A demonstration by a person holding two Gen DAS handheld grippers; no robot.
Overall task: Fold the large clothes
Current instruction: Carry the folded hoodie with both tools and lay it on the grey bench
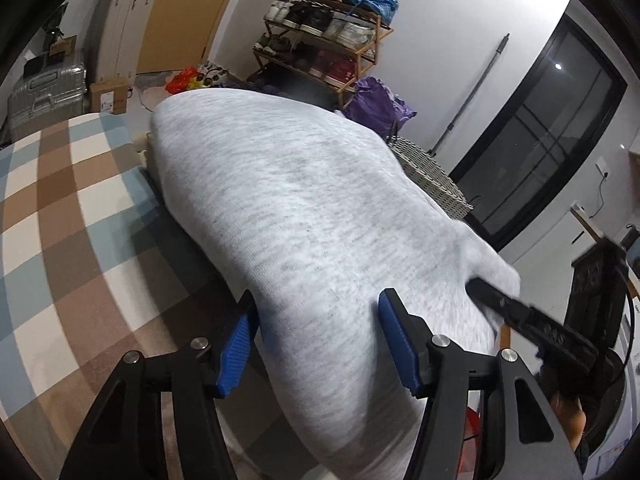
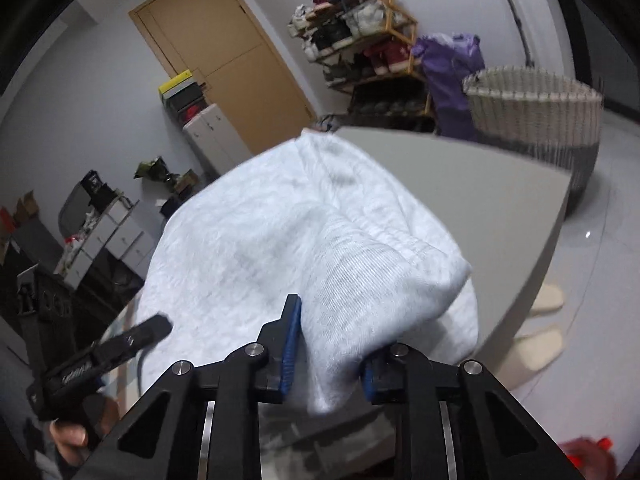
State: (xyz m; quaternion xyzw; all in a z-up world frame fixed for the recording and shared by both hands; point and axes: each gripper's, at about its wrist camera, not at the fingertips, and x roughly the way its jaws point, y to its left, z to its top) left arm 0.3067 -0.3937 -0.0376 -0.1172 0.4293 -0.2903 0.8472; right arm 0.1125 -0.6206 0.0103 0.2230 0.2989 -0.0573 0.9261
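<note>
The right gripper [image 2: 329,354] has its blue pads squeezed on a bunched fold of the soft light grey knitted garment [image 2: 280,240], while the left gripper [image 1: 318,344] sits about half open with the garment's near edge lying between its pads, and I cannot tell if they press it. The garment lies spread over the table toward 12 o'clock. Bare grey tabletop [image 2: 460,184] stays free at 2 o'clock, and the checked brown, blue and white cloth [image 1: 72,216] lies open at 9 o'clock.
</note>
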